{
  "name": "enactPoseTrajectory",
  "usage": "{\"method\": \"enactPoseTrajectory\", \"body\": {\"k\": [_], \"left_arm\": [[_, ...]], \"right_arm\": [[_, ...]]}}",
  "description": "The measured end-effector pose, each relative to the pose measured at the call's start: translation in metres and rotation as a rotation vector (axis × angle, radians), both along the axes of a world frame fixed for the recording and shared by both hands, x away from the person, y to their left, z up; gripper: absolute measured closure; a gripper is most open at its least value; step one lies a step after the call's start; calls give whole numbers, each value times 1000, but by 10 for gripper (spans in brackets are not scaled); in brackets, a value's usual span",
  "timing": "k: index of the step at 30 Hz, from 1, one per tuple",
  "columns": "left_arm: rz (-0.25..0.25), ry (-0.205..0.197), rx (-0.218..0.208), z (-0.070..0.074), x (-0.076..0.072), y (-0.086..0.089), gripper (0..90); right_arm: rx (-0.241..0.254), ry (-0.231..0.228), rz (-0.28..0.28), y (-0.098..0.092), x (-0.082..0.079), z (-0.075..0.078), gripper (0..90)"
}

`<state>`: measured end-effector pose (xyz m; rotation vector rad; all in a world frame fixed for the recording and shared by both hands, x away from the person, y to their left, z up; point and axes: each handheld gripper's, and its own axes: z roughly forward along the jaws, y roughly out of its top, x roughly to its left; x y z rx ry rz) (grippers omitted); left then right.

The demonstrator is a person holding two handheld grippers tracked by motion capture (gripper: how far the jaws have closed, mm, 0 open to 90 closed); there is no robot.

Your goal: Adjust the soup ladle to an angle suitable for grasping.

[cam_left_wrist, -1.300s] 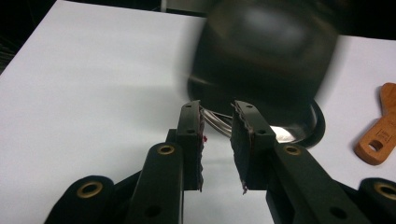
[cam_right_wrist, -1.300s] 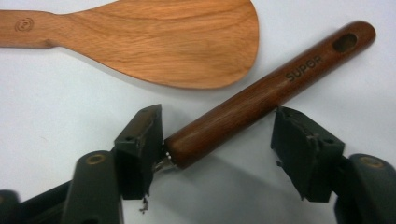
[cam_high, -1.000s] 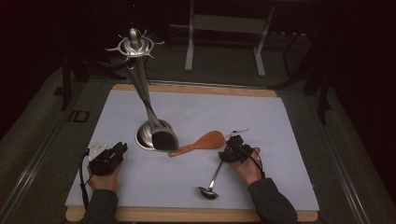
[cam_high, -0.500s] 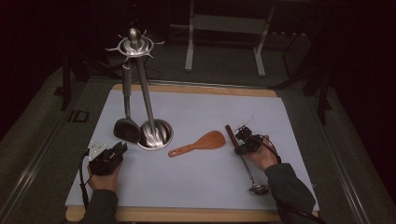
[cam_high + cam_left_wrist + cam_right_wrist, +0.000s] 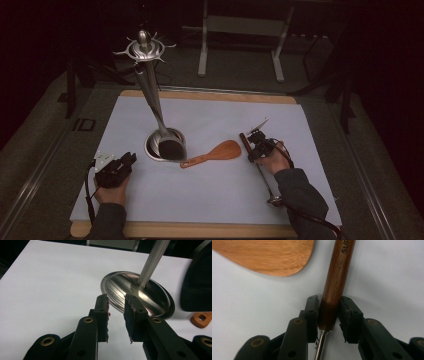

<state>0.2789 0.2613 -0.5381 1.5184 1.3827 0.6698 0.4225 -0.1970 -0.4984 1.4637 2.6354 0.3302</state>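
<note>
Right gripper [image 5: 328, 312] jaws just closed onto the ladle [image 5: 263, 175] at its wooden handle [image 5: 335, 282], at 3 o'clock of the wooden spatula [image 5: 212, 153]. Grip sits low on the handle; keep it clenched and lift level before swinging to the rack [image 5: 155, 107]. Left gripper [image 5: 116, 315] slack, nothing between the jaws, at 8 o'clock of the rack base.

Wooden counter [image 5: 210, 231] under a pale sheet of white paper [image 5: 210, 195] covering nearly all of it. On the sheet: round polished-metal base [image 5: 155, 147] of a tall steel utensil stand, left of centre; flat orange-brown wooden rice paddle [image 5: 212, 153] just right of it; further right, a long ladle with dark wooden handle and steel shaft [image 5: 261, 172], apparently lying flat.
</note>
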Motion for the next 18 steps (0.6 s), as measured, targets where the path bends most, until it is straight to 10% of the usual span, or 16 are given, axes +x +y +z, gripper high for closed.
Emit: {"method": "enactPoseTrajectory", "body": {"k": [5, 18], "left_arm": [[1, -1, -4, 0, 0, 1, 733], [-4, -2, 5, 0, 1, 0, 730]], "right_arm": [[-25, -55, -11, 0, 0, 2, 741], [148, -159, 108, 7, -13, 37, 740]]}}
